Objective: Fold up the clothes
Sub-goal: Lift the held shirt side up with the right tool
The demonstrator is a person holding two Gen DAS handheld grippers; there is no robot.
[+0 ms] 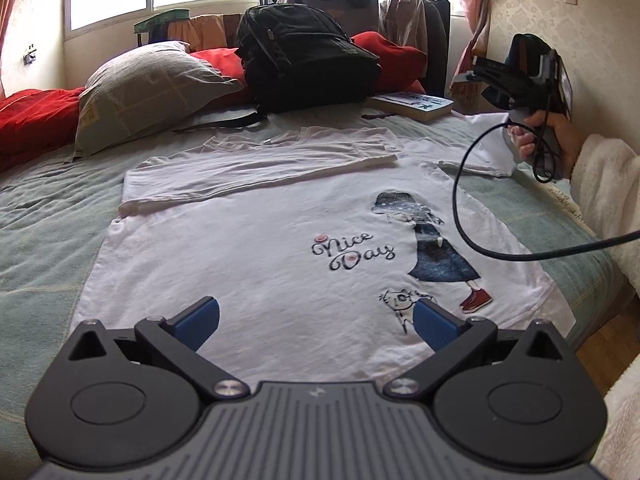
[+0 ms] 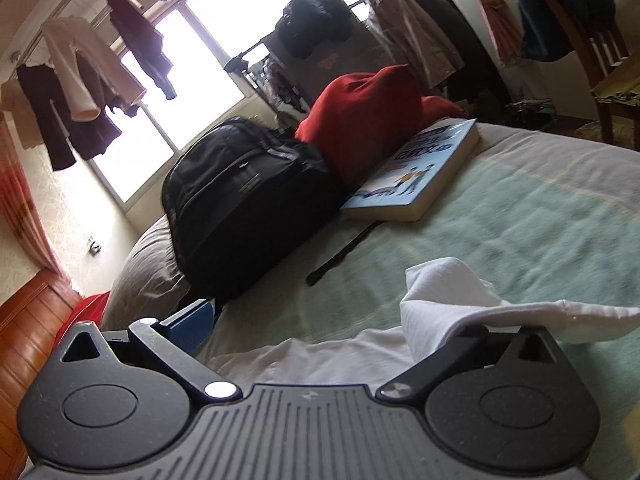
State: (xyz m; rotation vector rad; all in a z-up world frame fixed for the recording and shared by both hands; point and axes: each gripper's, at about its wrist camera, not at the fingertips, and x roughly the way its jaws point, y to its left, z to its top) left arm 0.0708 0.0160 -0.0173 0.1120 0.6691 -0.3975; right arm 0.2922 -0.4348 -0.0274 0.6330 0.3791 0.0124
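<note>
A white T-shirt [image 1: 256, 248] with a "Nice Day" print lies flat on the bed [image 1: 40, 216], its left sleeve [image 1: 248, 176] folded in across the chest. Low over the hem, my left gripper [image 1: 316, 316] stands open with nothing between its blue fingers [image 1: 200, 320]. A hand holds my right gripper [image 1: 476, 72] above the shirt's right sleeve [image 1: 488, 144], which is raised off the bed. In the right wrist view that gripper [image 2: 320, 320] is open, and the white sleeve [image 2: 452, 300] drapes over its right finger and hides it.
A black backpack [image 1: 304, 56], a book [image 1: 412, 104], a grey pillow [image 1: 144, 88] and a red blanket [image 1: 36, 116] lie at the head of the bed. A black cable [image 1: 460, 208] loops over the shirt's right side. Wooden floor [image 1: 604, 340] shows at the right.
</note>
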